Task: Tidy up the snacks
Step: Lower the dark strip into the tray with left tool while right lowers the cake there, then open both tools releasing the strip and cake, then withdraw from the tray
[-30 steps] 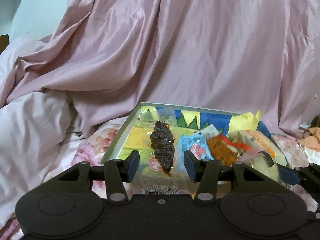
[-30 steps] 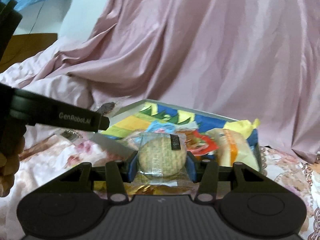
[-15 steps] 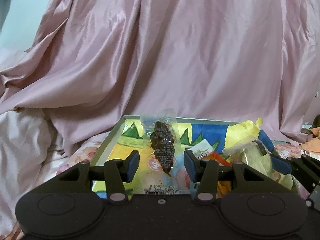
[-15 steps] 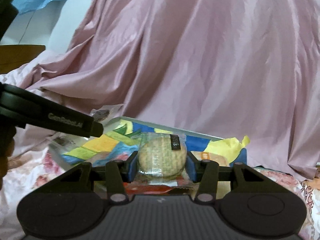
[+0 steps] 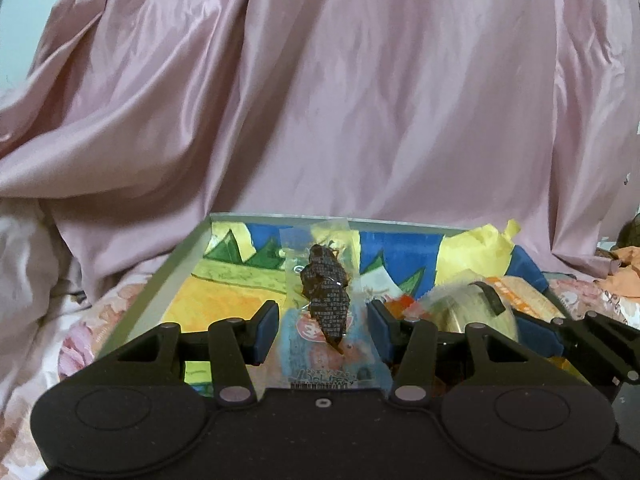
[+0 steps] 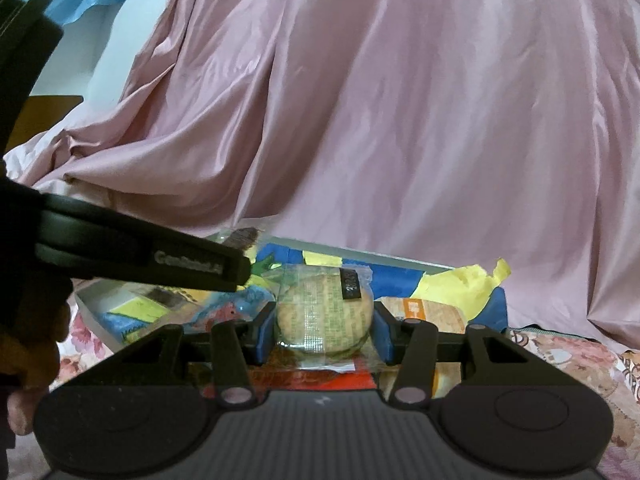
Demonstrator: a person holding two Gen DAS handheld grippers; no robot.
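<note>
My left gripper (image 5: 322, 326) is shut on a clear packet with a dark brown snack (image 5: 326, 296), held upright over the colourful snack tray (image 5: 160, 280). My right gripper (image 6: 324, 332) is shut on a round pale cookie (image 6: 322, 312) in clear wrap with a small black label. It hangs over the tray's right part. In the left wrist view the cookie (image 5: 468, 308) shows blurred at the right. In the right wrist view the left gripper's black body (image 6: 140, 256) crosses from the left, with the dark snack (image 6: 242, 237) at its tip.
The tray holds several packets, among them a yellow one (image 5: 476, 256), an orange one (image 6: 432, 312) and a light blue one (image 5: 320, 360). A pink sheet (image 5: 360, 100) drapes close behind. Floral bedding (image 6: 560, 356) lies around the tray. A hand (image 6: 32, 352) grips the left tool.
Both grippers have moved forward over the tray with their packets still held. The tray now sits lower and nearer in both views, and the cookie has come close beside my left gripper.
</note>
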